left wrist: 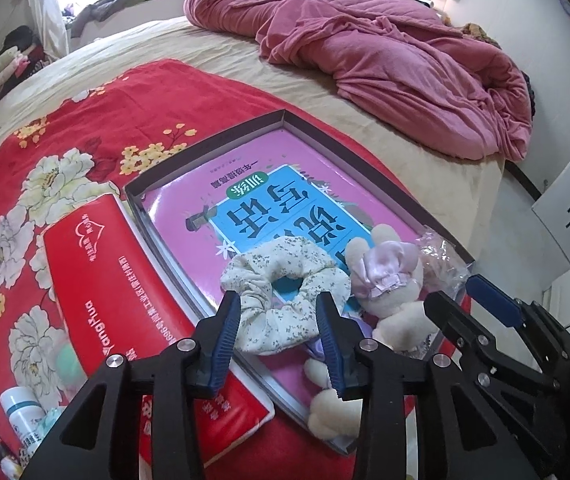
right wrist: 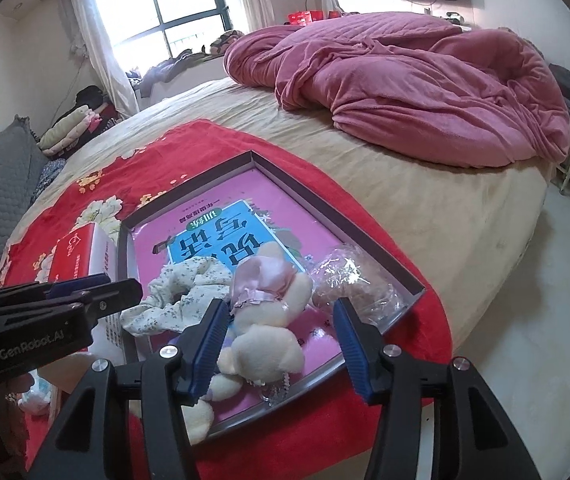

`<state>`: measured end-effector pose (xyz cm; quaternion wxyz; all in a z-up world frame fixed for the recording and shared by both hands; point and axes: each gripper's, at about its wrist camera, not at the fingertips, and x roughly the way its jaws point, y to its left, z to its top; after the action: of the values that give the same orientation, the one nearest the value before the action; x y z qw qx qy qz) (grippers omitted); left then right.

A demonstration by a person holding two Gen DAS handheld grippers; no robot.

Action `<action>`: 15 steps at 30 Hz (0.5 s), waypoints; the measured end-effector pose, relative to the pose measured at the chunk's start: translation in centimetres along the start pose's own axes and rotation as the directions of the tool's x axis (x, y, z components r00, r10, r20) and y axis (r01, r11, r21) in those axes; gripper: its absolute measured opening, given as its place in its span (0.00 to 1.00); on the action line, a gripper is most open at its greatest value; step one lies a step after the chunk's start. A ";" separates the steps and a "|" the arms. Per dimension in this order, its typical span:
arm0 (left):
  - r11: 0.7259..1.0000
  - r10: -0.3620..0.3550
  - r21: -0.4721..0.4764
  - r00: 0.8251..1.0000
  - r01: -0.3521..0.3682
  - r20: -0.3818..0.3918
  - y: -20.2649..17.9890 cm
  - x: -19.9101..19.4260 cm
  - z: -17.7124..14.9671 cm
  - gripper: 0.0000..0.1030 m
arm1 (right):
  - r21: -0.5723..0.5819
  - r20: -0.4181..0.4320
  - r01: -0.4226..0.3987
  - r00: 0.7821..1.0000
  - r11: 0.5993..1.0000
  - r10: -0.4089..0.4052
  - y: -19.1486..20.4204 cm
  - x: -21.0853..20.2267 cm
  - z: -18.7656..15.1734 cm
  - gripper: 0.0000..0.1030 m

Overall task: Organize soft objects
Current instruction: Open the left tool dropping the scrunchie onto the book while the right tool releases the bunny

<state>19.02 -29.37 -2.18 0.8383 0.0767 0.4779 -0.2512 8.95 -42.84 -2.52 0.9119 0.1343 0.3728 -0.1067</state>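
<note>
A shallow grey box [left wrist: 349, 148] [right wrist: 325, 204] lies on a red floral cloth, with a pink book in its bottom. Inside lie a cream floral scrunchie [left wrist: 285, 300] [right wrist: 177, 300], a cream plush bunny [left wrist: 393, 284] [right wrist: 273, 332] with a pink satin bow, and a crinkly clear plastic bag [left wrist: 443, 256] [right wrist: 349, 276]. My left gripper [left wrist: 279, 320] is open, its fingers on either side of the scrunchie's near edge, just above it. My right gripper [right wrist: 281, 322] is open above the bunny; it also shows in the left wrist view [left wrist: 469, 296], to the right of the bunny.
A red tissue pack [left wrist: 125, 300] [right wrist: 81, 256] lies left of the box. Small bottles [left wrist: 21, 412] sit at the near left. A crumpled pink quilt [left wrist: 385, 48] [right wrist: 425, 80] covers the far side of the bed. The bed edge and floor [right wrist: 545, 320] are to the right.
</note>
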 end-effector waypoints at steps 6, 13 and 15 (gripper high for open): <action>1.000 0.010 0.002 1.000 -0.010 0.028 0.0 -1.9 -0.4 0.58 | -0.002 0.010 0.021 1.000 1.000 -0.021 0.2 -0.7 0.3 0.63; 0.999 0.032 0.000 0.998 -0.033 0.059 0.2 -4.5 -1.0 0.69 | -0.018 0.017 0.036 0.999 0.999 -0.035 0.9 -1.7 0.4 0.66; 0.999 0.038 0.001 0.997 -0.038 0.065 0.3 -5.2 -1.3 0.71 | -0.021 0.024 0.036 0.999 0.999 -0.035 1.2 -2.2 0.5 0.66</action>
<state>16.06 -26.83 1.47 0.8579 0.0785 0.4485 -0.2381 8.07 -41.67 -0.41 0.9155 0.1164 0.3657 -0.1204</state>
